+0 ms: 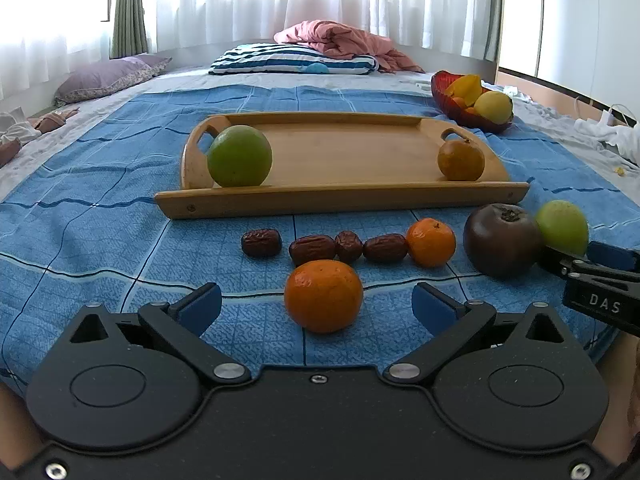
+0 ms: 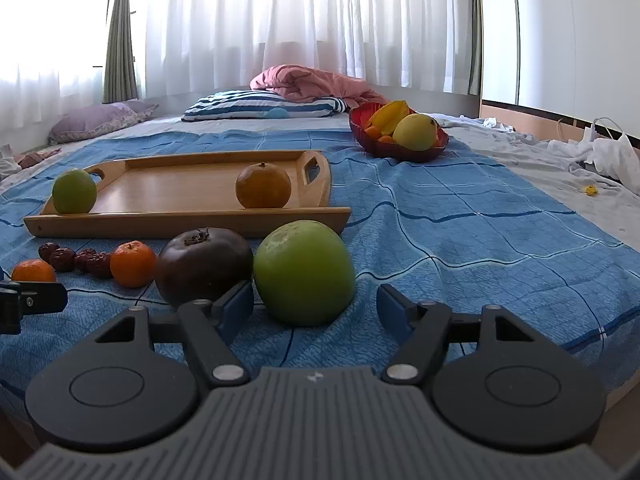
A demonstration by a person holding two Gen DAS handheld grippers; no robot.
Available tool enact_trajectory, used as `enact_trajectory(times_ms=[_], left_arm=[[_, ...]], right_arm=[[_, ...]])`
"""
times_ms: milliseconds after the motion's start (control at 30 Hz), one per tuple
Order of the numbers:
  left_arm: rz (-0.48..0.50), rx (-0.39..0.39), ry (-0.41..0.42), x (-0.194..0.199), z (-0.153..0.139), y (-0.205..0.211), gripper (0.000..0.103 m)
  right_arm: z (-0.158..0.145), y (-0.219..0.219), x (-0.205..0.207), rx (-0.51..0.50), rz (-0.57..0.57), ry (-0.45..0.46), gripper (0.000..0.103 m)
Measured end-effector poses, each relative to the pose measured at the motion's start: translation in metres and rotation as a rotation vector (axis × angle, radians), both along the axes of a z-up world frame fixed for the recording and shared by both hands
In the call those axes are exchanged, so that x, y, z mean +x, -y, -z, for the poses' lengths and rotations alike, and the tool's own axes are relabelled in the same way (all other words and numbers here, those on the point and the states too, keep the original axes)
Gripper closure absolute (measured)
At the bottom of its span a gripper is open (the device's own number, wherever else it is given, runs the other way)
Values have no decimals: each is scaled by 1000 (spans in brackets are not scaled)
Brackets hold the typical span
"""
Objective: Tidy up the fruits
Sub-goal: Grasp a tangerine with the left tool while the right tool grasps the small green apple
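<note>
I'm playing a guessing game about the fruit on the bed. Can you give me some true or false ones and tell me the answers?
1. The wooden tray holds two fruits. True: a green fruit and a brownish-orange fruit.
2. The red dates lie on the tray. False: they lie on the blue bedspread in front of it.
3. The right gripper has a green apple between its open fingers. True.
4. The left gripper squeezes the tangerine. False: its fingers stand apart from it.
5. The red bowl is empty. False: it holds yellow and orange fruit.
</note>
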State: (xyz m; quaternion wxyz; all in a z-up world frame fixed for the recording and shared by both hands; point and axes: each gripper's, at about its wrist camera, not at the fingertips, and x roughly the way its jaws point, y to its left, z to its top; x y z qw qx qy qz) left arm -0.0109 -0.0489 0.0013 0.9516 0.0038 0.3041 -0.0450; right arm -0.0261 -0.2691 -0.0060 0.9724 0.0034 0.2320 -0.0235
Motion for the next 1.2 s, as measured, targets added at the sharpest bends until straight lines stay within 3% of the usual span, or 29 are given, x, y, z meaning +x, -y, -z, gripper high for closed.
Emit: enact_trajectory(times_ms=[200, 300, 433, 700, 1200], left_arm=[[13, 0, -25, 0, 0, 2, 17], [8, 12, -18, -1, 0, 3, 20], [7, 26, -16, -1, -1, 4, 37], [13, 45, -3, -1, -3, 6, 51], [32, 58, -25, 2, -2, 7, 64]], right_arm=[[1, -1, 2, -2, 1, 0, 27], [1, -1, 3, 2, 0, 1, 27], [2, 0, 4, 1, -3, 3, 27], [2, 1, 5, -2, -13, 4, 29], [4, 7, 12, 45, -16, 2, 32]])
